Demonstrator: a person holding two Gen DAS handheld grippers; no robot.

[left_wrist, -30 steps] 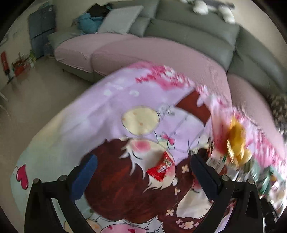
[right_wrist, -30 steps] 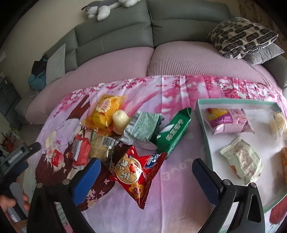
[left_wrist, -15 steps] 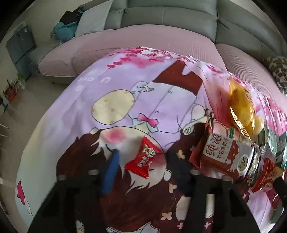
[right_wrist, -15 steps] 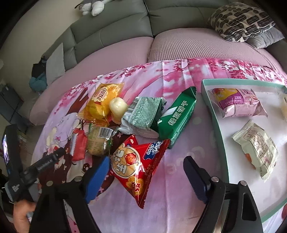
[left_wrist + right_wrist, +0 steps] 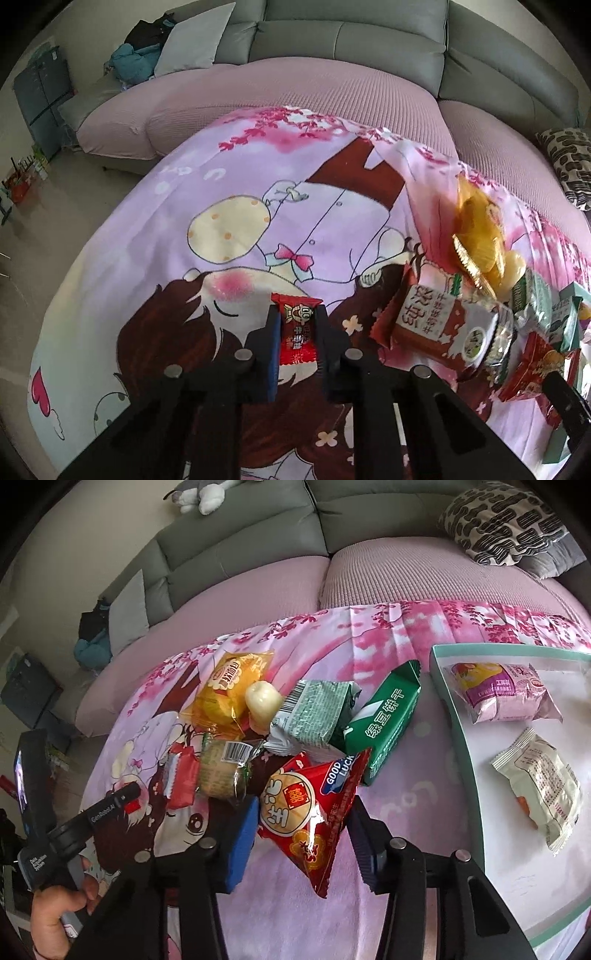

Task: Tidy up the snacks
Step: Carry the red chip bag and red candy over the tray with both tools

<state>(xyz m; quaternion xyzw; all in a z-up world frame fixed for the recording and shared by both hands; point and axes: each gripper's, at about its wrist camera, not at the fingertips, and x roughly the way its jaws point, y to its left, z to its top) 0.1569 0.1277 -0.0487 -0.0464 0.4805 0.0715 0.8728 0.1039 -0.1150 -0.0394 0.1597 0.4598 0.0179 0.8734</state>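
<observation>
My left gripper [image 5: 297,326] is shut on a small red candy packet [image 5: 298,332], which lies on the pink cartoon cloth [image 5: 240,177]. In the right wrist view the same gripper [image 5: 127,799] shows at the far left, with a hand [image 5: 55,915] on its grip. My right gripper [image 5: 301,830] straddles a red snack bag [image 5: 303,805]. Its jaws are closing, and the pads meet the bag's two sides. Behind the bag is a pile: a green biscuit pack [image 5: 388,723], a grey-green pack [image 5: 314,712], a yellow cake pack [image 5: 229,690] and a white jelly [image 5: 262,701].
A teal-rimmed white tray [image 5: 509,650] at the right holds a pink pack [image 5: 502,694] and a pale pack [image 5: 543,790]. A red-brown milk snack pack [image 5: 436,325] lies right of the left gripper. A sofa [image 5: 332,85] curves round the far side.
The left jaws went from wide open to closed on the red candy packet. The right jaws narrowed from wide open onto the red snack bag.
</observation>
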